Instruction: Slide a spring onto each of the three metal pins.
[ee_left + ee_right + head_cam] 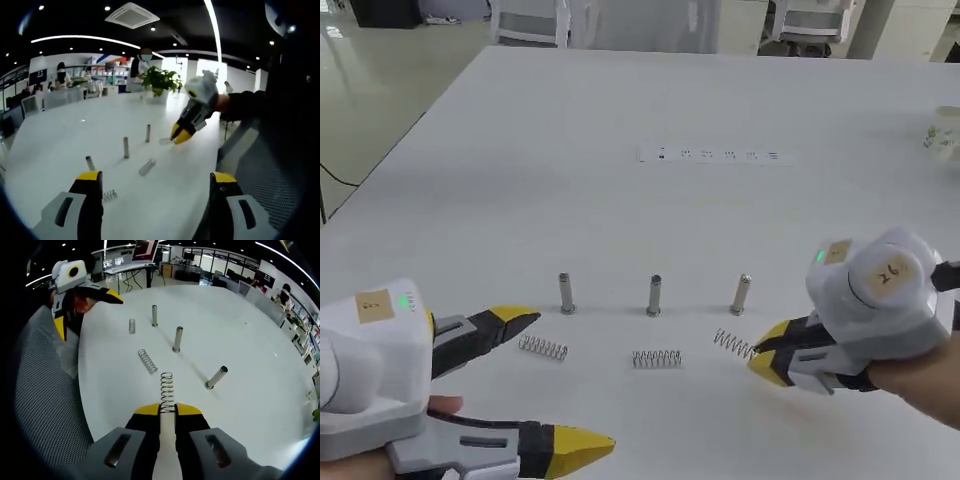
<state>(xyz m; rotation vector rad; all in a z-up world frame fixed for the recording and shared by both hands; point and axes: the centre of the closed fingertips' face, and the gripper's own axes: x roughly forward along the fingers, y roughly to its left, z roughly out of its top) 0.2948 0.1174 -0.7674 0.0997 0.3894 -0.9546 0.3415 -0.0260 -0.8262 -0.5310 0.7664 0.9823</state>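
Note:
Three metal pins stand upright in a row on the white table: left pin, middle pin, right pin. In front of each lies a spring. The left spring and middle spring lie loose on the table. My right gripper is shut on the near end of the right spring, which in the right gripper view runs forward from the yellow jaw tips as a coil beside the right pin. My left gripper hangs open just before the left spring.
A flush strip of sockets sits in the table's middle, beyond the pins. A small pale object rests at the far right edge. Chairs stand past the far end. A mesh chair back is near the right gripper.

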